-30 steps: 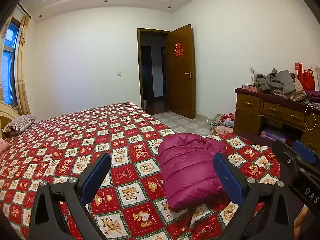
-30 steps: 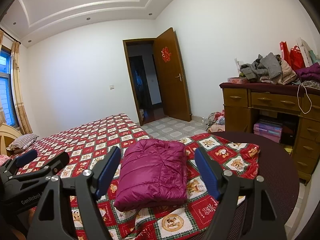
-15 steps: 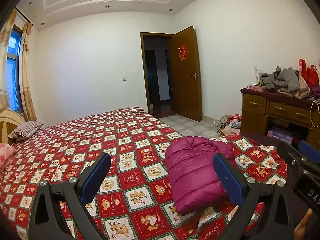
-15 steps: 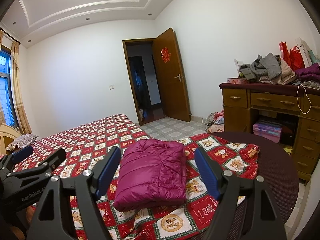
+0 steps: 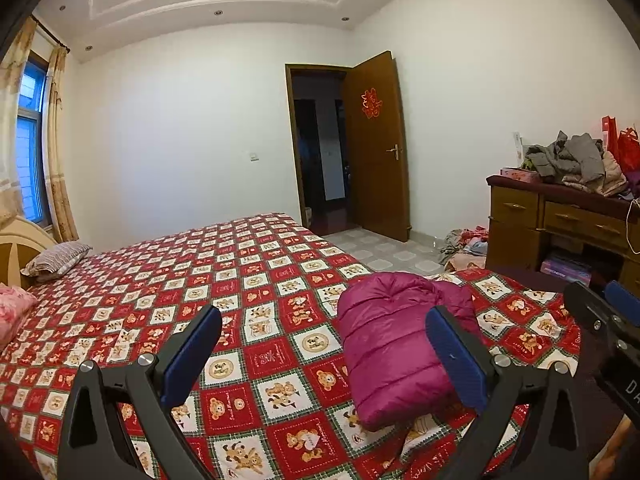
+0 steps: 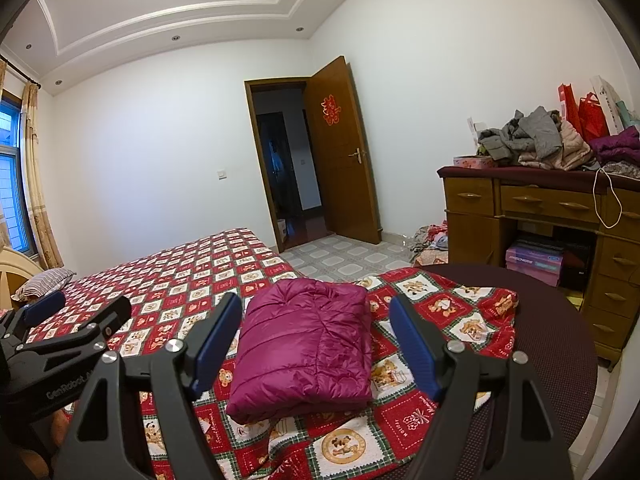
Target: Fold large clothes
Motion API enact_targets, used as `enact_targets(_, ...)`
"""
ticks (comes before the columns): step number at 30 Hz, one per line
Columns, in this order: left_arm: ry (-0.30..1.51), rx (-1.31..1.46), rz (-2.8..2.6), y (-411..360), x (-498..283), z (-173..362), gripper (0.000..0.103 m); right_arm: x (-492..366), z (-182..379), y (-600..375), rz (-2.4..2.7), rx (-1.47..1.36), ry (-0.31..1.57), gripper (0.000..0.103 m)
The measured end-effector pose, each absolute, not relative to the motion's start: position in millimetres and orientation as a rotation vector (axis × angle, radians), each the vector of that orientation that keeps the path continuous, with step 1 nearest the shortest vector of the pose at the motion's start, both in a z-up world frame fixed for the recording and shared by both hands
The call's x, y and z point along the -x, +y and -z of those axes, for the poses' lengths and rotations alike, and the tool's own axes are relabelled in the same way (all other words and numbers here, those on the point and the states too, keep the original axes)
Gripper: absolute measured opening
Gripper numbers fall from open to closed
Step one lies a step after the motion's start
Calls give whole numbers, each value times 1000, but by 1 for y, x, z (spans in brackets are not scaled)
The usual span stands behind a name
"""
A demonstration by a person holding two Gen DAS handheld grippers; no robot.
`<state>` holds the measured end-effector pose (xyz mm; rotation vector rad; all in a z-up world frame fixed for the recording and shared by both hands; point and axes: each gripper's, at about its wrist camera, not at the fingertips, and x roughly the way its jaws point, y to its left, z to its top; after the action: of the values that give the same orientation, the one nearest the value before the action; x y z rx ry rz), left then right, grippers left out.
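Observation:
A magenta puffer jacket [image 5: 394, 340] lies folded into a compact rectangle on the red bear-print bedspread [image 5: 248, 280], near the bed's foot corner. It also shows in the right wrist view [image 6: 308, 340]. My left gripper [image 5: 324, 352] is open and empty, held above the bed with the jacket behind its right finger. My right gripper [image 6: 316, 344] is open and empty, held above and short of the jacket, which shows between its fingers. Each gripper shows at the edge of the other's view.
A wooden dresser [image 6: 540, 220] piled with loose clothes [image 6: 536, 140] stands at the right. More clothes [image 6: 430, 240] lie on the tiled floor by it. A dark round mat [image 6: 560, 360] lies under the bedspread's corner. Pillows [image 5: 56, 260] lie at the headboard. The door [image 5: 376, 148] is open.
The left gripper has tilted upward, so the jacket sits lower in its view. The right gripper has hardly moved. Both stay open and the jacket lies still.

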<state>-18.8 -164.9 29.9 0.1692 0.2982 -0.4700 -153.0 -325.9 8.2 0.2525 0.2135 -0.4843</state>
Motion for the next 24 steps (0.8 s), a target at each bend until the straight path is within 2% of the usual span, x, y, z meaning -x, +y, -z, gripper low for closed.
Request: enact_targets(24, 354, -143, 474, -160, 7, -24, 102, 150, -7, -322, 476, -257, 234, 80)
